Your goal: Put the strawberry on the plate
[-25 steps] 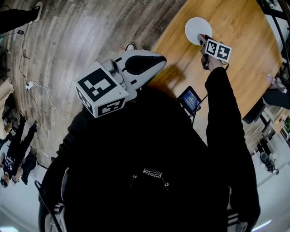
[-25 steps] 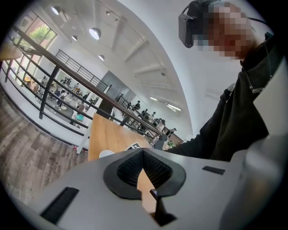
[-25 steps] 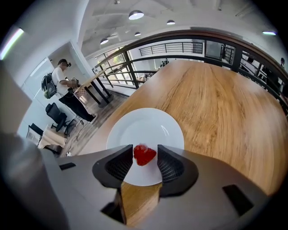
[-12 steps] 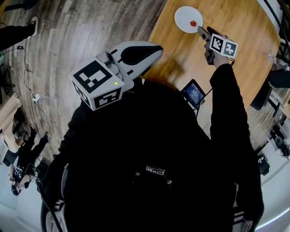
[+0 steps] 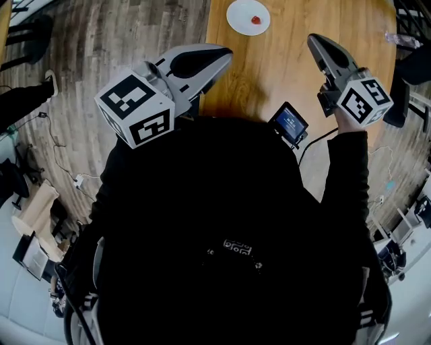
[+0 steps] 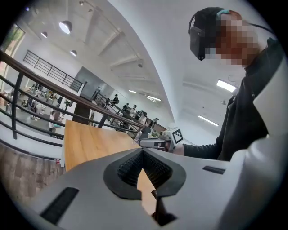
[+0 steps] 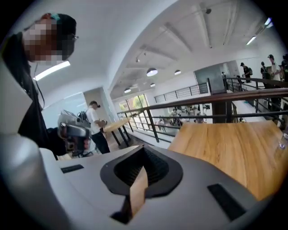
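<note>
Strawberry (image 5: 256, 20) rests on plate (image 5: 237, 15) at 12 o'clock. My left gripper (image 5: 227, 53): closed, empty. My right gripper (image 5: 313, 40): just closed, empty.

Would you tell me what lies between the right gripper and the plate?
In the head view, only bare table separates the right gripper from the plate holding the strawberry.

Near end of desk (image 5: 286, 67) hidden under person's dark top (image 5: 222, 236); far end cut by pic edge. strawberry (image 5: 256, 20) = tiny red dot, no detail. Txt on small screen (image 5: 291, 122) unreadable. Bkgd people (image 7: 271, 67) too small to tell.
</note>
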Motion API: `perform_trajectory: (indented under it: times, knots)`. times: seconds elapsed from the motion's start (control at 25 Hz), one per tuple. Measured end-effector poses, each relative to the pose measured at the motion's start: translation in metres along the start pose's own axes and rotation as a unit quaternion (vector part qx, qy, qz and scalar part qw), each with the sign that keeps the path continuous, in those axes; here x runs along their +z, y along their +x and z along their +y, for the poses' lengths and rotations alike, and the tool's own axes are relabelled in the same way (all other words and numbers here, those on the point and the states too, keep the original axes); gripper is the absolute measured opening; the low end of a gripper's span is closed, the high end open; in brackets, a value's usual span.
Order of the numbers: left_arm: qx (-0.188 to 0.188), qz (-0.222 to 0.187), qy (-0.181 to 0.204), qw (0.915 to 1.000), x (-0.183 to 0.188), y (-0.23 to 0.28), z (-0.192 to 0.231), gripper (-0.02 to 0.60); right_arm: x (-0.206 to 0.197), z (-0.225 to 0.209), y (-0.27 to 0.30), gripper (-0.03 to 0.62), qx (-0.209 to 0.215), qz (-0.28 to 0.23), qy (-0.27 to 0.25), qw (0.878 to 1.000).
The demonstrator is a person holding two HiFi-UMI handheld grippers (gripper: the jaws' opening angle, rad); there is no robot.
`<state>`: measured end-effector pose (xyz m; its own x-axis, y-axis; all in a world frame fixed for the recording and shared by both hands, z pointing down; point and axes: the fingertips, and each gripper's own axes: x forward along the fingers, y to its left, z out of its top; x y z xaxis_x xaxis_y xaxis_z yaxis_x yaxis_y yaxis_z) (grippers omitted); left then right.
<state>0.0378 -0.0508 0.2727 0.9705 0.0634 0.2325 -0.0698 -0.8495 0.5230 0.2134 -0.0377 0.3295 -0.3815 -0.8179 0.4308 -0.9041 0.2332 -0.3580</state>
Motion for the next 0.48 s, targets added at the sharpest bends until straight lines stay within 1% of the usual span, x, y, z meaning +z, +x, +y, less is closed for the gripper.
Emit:
perform_trajectory:
  times: [0.08, 0.12, 0.16, 0.24, 0.32, 0.4, 0.48]
  knots:
    - [-0.017, 0.002, 0.007, 0.9998, 0.003, 0.003, -0.006, -0.002, 0.024, 0.034, -0.020, 0.018, 0.018, -0.047, -0.004, 0.999]
    - [-0.024, 0.002, 0.008, 0.9997, 0.005, 0.004, -0.009, -0.002, 0.033, 0.049, -0.027, 0.018, 0.022, -0.057, -0.012, 0.998]
    - [-0.031, 0.003, 0.008, 0.9995, 0.006, 0.005, -0.009, -0.002, 0.037, 0.061, -0.032, 0.018, 0.023, -0.059, -0.026, 0.998]
    - [-0.043, 0.012, 0.006, 0.9990, 0.000, 0.011, -0.006, -0.002, 0.033, 0.071, -0.033, 0.018, 0.014, -0.042, -0.064, 0.997]
    - [-0.049, 0.038, 0.003, 0.9981, -0.017, 0.017, 0.003, -0.002, 0.025, 0.070, -0.033, 0.018, -0.005, -0.024, -0.092, 0.995]
    - [-0.046, 0.069, 0.001, 0.9966, -0.037, 0.010, 0.010, -0.002, 0.028, 0.070, -0.038, 0.018, -0.026, -0.033, -0.090, 0.995]
    - [-0.051, 0.082, -0.012, 0.9953, -0.056, -0.010, 0.010, -0.002, 0.036, 0.084, -0.045, 0.018, -0.038, -0.051, -0.067, 0.996]
